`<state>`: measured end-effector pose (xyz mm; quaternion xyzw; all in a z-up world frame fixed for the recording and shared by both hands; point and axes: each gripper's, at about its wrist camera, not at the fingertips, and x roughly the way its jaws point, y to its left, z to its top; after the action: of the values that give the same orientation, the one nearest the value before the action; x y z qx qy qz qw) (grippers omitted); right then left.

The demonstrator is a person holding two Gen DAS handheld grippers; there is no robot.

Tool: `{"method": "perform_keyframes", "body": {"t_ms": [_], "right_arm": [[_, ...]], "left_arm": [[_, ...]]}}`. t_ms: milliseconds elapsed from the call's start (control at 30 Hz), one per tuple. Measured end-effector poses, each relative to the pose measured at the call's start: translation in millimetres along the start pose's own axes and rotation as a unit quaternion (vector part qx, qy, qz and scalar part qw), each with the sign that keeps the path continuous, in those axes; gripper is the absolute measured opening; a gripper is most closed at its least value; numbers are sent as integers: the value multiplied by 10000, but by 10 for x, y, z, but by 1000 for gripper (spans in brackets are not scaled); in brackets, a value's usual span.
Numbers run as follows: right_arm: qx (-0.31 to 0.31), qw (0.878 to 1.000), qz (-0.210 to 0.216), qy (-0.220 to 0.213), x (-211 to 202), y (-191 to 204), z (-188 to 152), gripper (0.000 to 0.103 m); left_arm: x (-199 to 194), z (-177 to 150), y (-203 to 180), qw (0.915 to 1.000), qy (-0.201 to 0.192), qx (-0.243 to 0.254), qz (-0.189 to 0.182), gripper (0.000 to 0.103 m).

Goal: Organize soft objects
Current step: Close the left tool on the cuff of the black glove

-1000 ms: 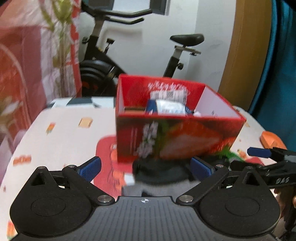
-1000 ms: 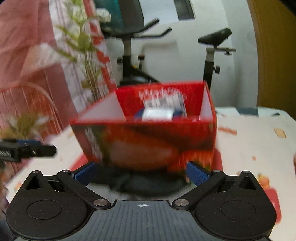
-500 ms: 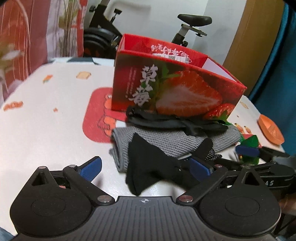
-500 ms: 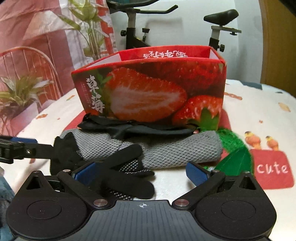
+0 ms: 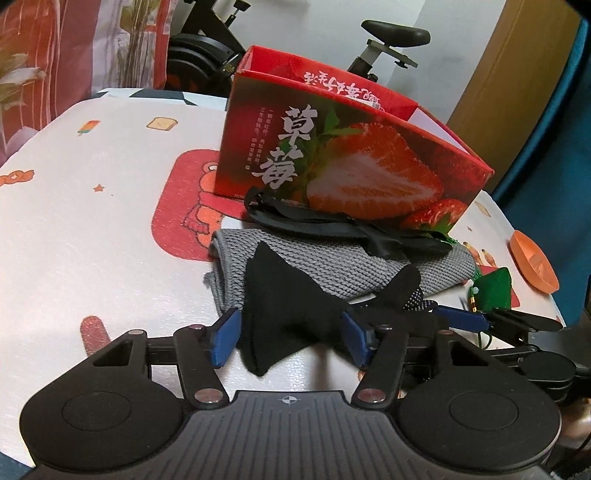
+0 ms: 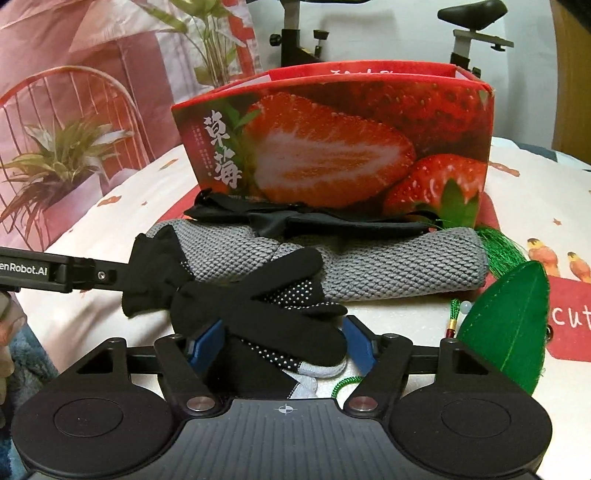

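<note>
Both my grippers are on the same black glove (image 5: 284,306): left gripper (image 5: 291,338) straddles the cuff end, right gripper (image 6: 284,341) the finger end, pads spread wide, not squeezing yet. It's lying on the table (image 5: 92,221), partly over a rolled grey knit cloth (image 6: 369,269). Behind that, a black strap (image 5: 332,221) sits against the strawberry box (image 6: 332,147). A green leaf thing (image 6: 506,325) crowds my right side.

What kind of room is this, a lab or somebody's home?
Most likely a home living space: an exercise bike stands behind the table, which wears a cartoon-print cloth, and a potted plant sits beside a red wire chair.
</note>
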<state>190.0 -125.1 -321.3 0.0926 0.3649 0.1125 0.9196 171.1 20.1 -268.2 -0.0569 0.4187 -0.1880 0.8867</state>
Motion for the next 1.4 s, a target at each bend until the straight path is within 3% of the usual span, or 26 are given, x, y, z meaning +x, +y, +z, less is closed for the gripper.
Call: {"method": "perform_keyframes", "body": {"t_ms": [167,267,367,500,767,833,867,900,1167,1233,1400], "right_arm": [[-90,10000,-19,8,6,20,-2,68],[-78,10000,-9,0,5,15,1,68],[-91,10000,-10,-8,8,16,-4,68],[-123,9999,-25,-9,12,25,-5,68],[-133,9999,-21,5,7,31,0,68],[-130,9999,-18,17,3,38,-2,68],[-119,9999,-11,25,0,39,-2,69],[-105,9999,1,37,-4,36,-1,69],[-78,9999,-2,95,-52,74,-30,67],[-71,9999,6,99,-68,78,-40,64],[-92,9998,128,100,-118,106,-90,35]], "left_arm": [[60,-14,-30,10000,8,51,-8,62],[86,-18,59,9998,31,-202,91,62],[98,-21,156,9987,38,-502,-44,62],[106,-34,145,9982,112,-554,-190,56],[140,-69,177,9969,114,-715,-305,54],[137,-75,197,9965,91,-767,-311,46],[133,-77,214,9962,85,-817,-306,34],[133,-78,234,9957,97,-869,-309,15],[128,-124,230,9967,122,-790,-169,14],[118,-133,217,9970,118,-749,-162,14],[58,-195,209,9975,77,-685,-168,13]]}}
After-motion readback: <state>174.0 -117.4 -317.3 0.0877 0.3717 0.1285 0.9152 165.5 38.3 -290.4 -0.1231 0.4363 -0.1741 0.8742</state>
